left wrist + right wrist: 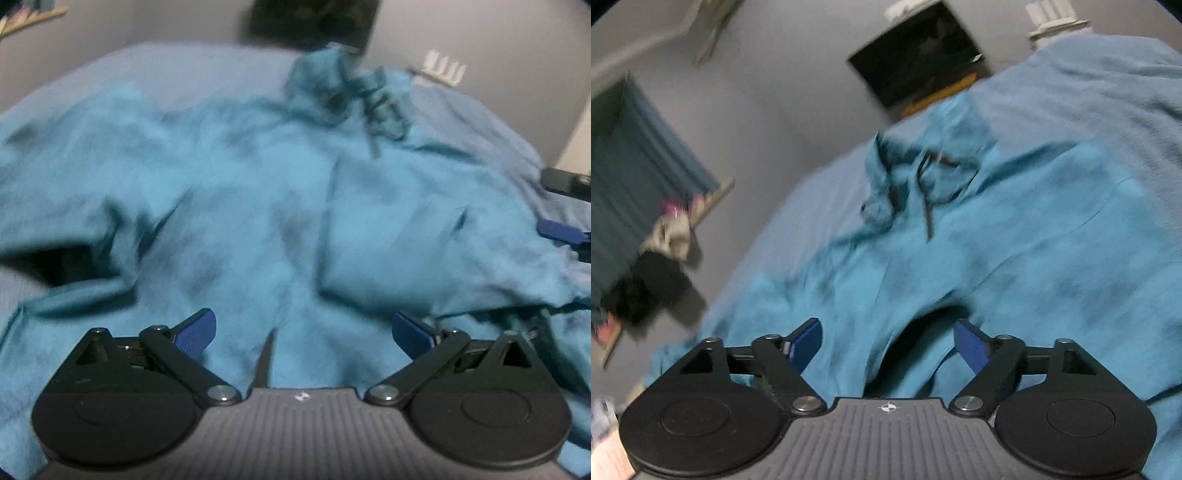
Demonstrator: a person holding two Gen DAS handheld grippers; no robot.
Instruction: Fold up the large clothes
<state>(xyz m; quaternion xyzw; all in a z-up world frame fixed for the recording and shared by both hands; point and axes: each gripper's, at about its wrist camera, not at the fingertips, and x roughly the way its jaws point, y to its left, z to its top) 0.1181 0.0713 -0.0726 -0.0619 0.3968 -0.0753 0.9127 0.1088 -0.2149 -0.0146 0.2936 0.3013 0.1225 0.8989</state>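
A teal hooded garment [258, 192] lies rumpled across a pale blue bedsheet [177, 70], filling most of both wrist views. Its hood and dark drawstrings [373, 107] bunch toward one o'clock in the left wrist view and toward twelve o'clock in the right wrist view. The left gripper [303, 332] hovers over the cloth with jaws spread wide, nothing between the blue pads. The right gripper [888, 343] also stands wide apart over a dark fold opening, gripping nothing. In the left view its blue fingertip [559, 230] shows at three o'clock beside the garment's edge.
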